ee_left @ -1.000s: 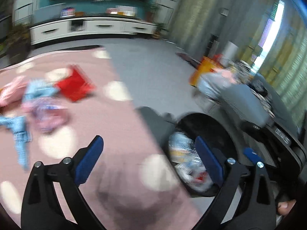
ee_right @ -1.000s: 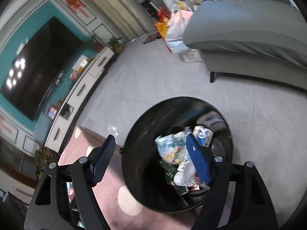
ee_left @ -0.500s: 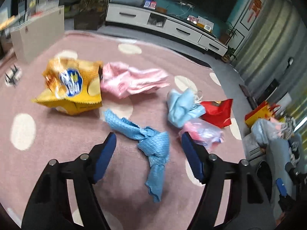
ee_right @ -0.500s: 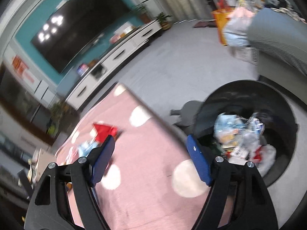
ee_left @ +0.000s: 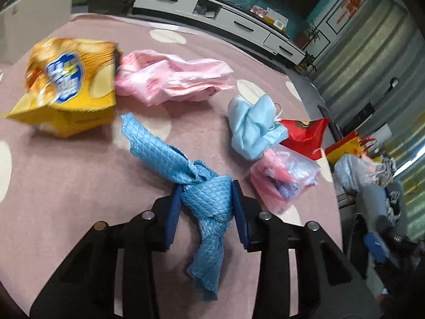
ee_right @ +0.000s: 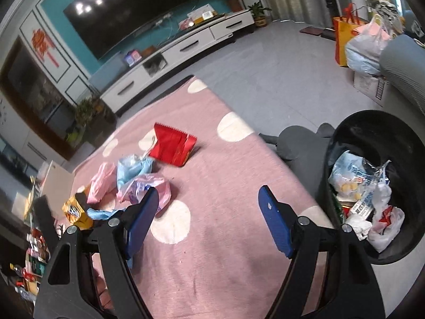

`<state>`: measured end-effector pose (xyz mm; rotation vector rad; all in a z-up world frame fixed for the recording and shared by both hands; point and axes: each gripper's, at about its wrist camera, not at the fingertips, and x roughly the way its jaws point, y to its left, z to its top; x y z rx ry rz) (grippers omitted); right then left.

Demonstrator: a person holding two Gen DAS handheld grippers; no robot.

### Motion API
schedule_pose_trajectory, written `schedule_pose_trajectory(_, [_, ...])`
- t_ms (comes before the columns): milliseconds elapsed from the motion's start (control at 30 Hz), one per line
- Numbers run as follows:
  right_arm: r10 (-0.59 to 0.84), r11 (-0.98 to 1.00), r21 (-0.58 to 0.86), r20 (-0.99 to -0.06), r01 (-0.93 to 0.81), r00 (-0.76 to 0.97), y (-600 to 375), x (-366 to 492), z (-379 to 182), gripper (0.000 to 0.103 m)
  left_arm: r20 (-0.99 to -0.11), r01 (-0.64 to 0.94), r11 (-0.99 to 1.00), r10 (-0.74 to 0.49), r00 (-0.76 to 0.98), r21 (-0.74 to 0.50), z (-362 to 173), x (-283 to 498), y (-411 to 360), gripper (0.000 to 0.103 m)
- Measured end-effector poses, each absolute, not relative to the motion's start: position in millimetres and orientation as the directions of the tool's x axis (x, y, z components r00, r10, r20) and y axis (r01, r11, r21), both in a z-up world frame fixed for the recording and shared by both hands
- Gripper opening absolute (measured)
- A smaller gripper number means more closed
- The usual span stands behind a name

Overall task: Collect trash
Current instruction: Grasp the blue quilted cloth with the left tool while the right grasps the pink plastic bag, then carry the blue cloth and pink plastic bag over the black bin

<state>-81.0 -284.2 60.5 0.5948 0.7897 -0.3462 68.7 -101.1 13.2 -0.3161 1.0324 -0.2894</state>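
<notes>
The pink spotted rug (ee_left: pixel 79 186) spreads under both grippers, with the litter ahead of the left one. The black bin (ee_right: pixel 353 143), already part full of wrappers, sits just right of the right gripper (ee_right: pixel 209 220), beyond the rug's edge. The yellow chip bag (ee_left: pixel 63 85) lies far ahead to the left of the left gripper (ee_left: pixel 205 207), the pink plastic bag (ee_left: pixel 170 77) straight beyond it, and the pale blue mask (ee_left: pixel 252 127), red packet (ee_left: pixel 302 135) and small pink bag (ee_left: pixel 284 180) ahead to its right.

The blue quilted cloth (ee_left: pixel 204 194) is the piece in hand: its knotted middle sits between the left gripper's jaws, which are closing on it, the pads touching both sides. The right gripper stands wide and empty above bare rug.

The step looks like 1 pickup among 6 pieces. Next, the left gripper probably needs a firm pinch, then a lift and a swing towards the bin, watching the cloth's trailing tail.
</notes>
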Motion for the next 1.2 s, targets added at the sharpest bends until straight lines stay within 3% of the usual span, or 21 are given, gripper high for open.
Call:
schedule_pose_trajectory(300, [0.019, 0.799, 0.395, -0.771, 0.454, 0.637, -265, -40, 51, 0.076, -0.777, 0.065, 0.933, -0.331, 0.536, -0.353, 35, 40, -74, 0.037])
schedule_pose_trajectory(433, [0.052, 0.788, 0.436, -0.752, 0.436, 0.657, -249, -9, 52, 0.091, -0.763, 0.076, 0.930, -0.340, 0.549, -0.360, 44, 37, -72, 0.037])
schedule_pose_trajectory(733, [0.057, 0.811, 0.367, -0.824, 0.455, 0.563, -223, 37, 12, 0.092, -0.764, 0.055, 0.929, -0.335, 0.551, -0.367, 45, 39, -56, 0.038])
schedule_pose_trajectory(1067, [0.118, 0.829, 0.387, -0.827, 0.404, 0.550, -213, 19, 3, 0.057, -0.746, 0.048, 0.922, -0.340, 0.572, -0.384, 55, 37, -47, 0.038])
schedule_pose_trajectory(1200, [0.084, 0.839, 0.350, -0.840, 0.418, 0.536, -208, 6, 14, 0.050, -0.738, 0.054, 0.916, -0.354, 0.574, -0.397, 58, 34, -46, 0.038])
